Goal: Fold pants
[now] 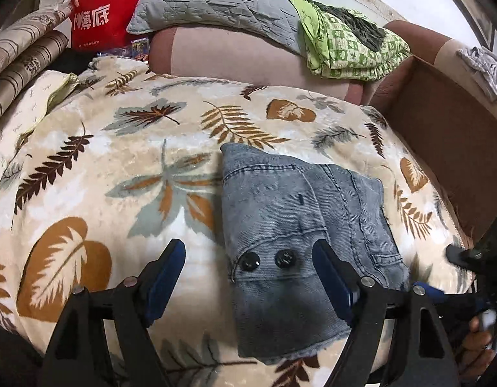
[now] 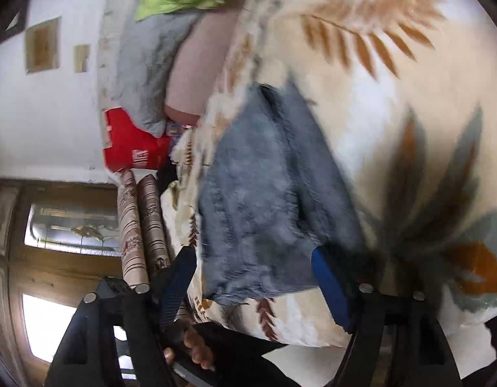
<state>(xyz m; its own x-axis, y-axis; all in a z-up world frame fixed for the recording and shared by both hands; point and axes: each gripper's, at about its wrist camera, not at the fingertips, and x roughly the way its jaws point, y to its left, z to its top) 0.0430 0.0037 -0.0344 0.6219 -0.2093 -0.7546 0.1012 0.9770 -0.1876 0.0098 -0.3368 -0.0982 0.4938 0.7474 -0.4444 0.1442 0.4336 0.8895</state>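
The pants [image 1: 300,213] are grey-blue denim, folded into a compact rectangle with two black buttons facing me, lying on a leaf-patterned blanket [image 1: 87,161]. My left gripper [image 1: 248,251] is open just above their near left corner; one finger hangs over the denim and the other over bare blanket. In the blurred right wrist view the pants [image 2: 264,193] lie lengthwise ahead. My right gripper [image 2: 253,258] stands open around their near end, with the pads not visibly pressing on the cloth.
A cardboard box [image 1: 442,122] stands at the right of the blanket. Behind lie a green patterned cloth [image 1: 345,42], a grey pillow [image 1: 216,0], a red bag [image 1: 103,9] and rolled striped mats [image 1: 22,58]. A person's hand [image 2: 193,348] shows below the blanket's edge.
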